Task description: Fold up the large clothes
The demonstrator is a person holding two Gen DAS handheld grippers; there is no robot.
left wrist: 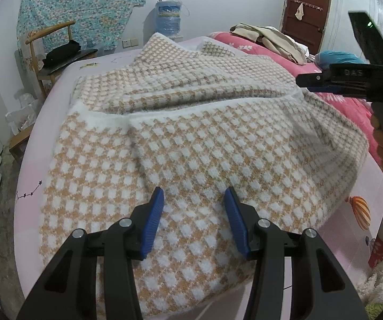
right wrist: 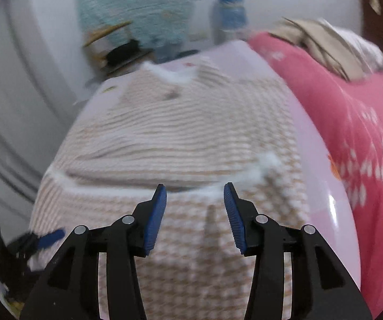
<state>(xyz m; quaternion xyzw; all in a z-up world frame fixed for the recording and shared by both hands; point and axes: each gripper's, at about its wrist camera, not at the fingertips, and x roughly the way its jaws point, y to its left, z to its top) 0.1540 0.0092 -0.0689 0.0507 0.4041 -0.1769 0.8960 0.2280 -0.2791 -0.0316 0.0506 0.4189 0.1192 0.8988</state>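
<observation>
Bed, left edge: a wooden chair with a dark bundle on its seat (left wrist: 58, 53) stands just off the bed's far left corner, below a turquoise patterned cloth hung on the wall (left wrist: 79, 5).
Task's thing: a large orange-and-white checked knitted garment (left wrist: 186, 138) lies across the middle of the pale pink bed sheet (left wrist: 58, 101), reaching from the near edge toward the far edge.
Progress: a white-trimmed edge crosses the garment's width with a second layer lying over it, so I judge one fold laid; the bundle is still wide, and further folds and smoothing look left to do.
Left tool (left wrist: 194, 205): its blue pads are spread over the near part of the garment, pinching nothing.
Right tool (right wrist: 195, 202): spread, with no cloth between its pads, above the white-trimmed edge near the bed's right side.
Bed, right side: a pink flowered quilt (left wrist: 332, 98) runs along the right edge, with a heap of beige clothes (left wrist: 271, 37) at the far right corner.
Left view only: sharp check pattern, a brown door, the right tool seen from the side with a hand on its grip.
Right view only: blurred; the garment's far white collar, and the left tool at the lower left.
</observation>
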